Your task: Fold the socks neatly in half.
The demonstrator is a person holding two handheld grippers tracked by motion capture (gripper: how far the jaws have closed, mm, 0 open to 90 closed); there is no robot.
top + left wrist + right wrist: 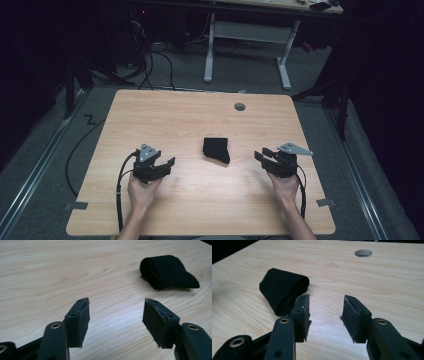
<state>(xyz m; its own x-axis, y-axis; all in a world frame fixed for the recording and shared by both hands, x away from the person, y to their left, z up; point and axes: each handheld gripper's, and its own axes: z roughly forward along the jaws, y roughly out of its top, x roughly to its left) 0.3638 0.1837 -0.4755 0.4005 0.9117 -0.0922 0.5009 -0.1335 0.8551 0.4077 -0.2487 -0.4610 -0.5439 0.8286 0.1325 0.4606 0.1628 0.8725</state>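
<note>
1. High view: the whole worktop (200,200) is visible, with a folded black cloth (216,149) about mid-surface and a round cable hole (240,106) toward the far edge. A hand grips each tool from the near edge. Beyond the far edge: floor, cables, and the white legs of another desk (247,45).
2. Left gripper view: close look at the left tool (116,308). The jaws are spread with bare wood between the pads, nothing held. The cloth (167,271) sits ahead and to the right of the jaw line, well apart. Its rolled fold faces this camera, which is detail the high view doesn't resolve.
3. Right gripper view: the right tool (325,307) is also released, with only worktop between the pads. The cloth (284,287) lies ahead-left, and its tapered end is partly hidden behind the left jaw; I can't tell if they touch. The cable hole (363,253) is far ahead of it.
4. Relative to the cloth, per the high view: the left tool (165,165) is to its left and slightly nearer the person. The right tool (262,154) is to its right, about level. The right one looks closer. The cloth lies between the two.
5. Room: open wood all around the cloth and nothing else on the surface. Both tools are well inside the side edges, and the cloth is clear of every edge.
</note>
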